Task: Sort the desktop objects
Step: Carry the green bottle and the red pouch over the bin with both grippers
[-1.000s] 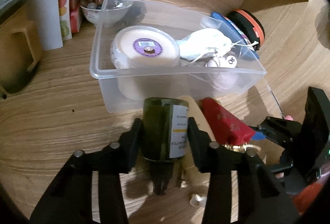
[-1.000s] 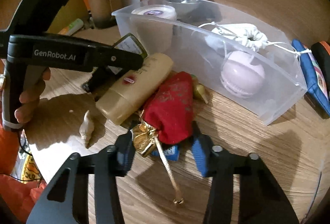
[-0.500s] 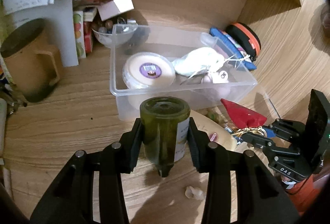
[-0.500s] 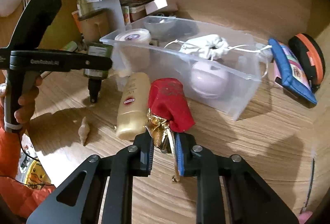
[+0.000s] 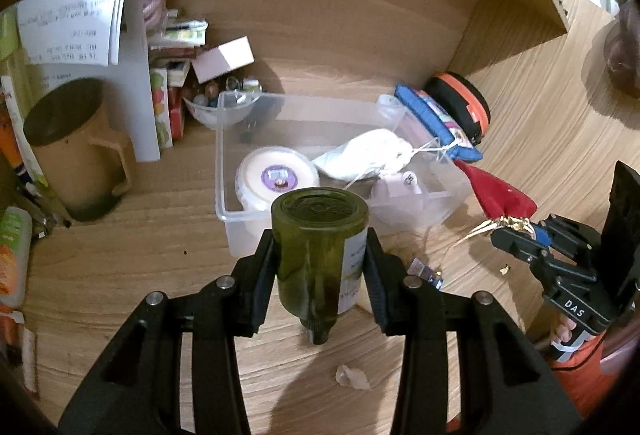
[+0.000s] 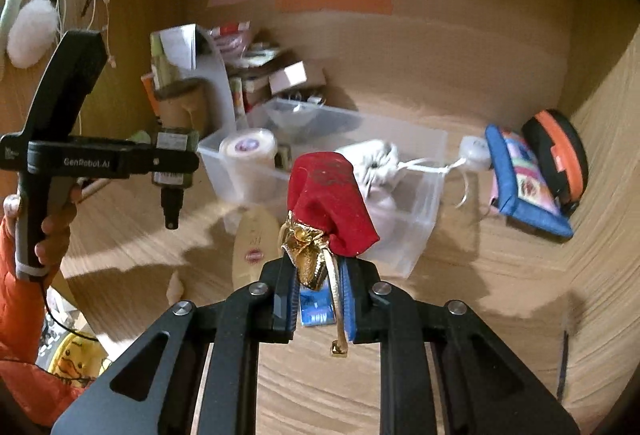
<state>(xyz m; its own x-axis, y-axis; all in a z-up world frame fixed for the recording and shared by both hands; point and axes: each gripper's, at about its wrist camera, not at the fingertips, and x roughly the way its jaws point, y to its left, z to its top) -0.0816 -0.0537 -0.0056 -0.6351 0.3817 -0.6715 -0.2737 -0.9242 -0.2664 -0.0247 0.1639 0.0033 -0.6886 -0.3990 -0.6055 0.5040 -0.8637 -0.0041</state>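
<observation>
My left gripper (image 5: 320,255) is shut on a dark green glass bottle (image 5: 320,247) with a white label, held neck-down above the desk just in front of the clear plastic bin (image 5: 224,203). My right gripper (image 6: 318,291) is shut on the gold-tied neck of a red pouch (image 6: 328,195), lifted off the desk in front of the bin (image 6: 424,219). The bin holds a round white tub (image 5: 276,175), a white drawstring bag (image 5: 368,151) and a pale pink round thing. The bottle (image 6: 172,159) and pouch (image 5: 496,195) also show in the opposite views.
A beige tube (image 6: 256,247), a small shell (image 5: 352,379) and a blue packet (image 6: 316,311) lie on the wooden desk. A blue pouch (image 6: 524,183) and black-orange case (image 6: 556,151) lie right of the bin. A brown mug (image 5: 76,151), papers and boxes stand at the back left.
Both grippers have risen and pulled back from the desk. The right gripper closed on the red pouch and lifted it; the left carried the bottle up, neck down.
</observation>
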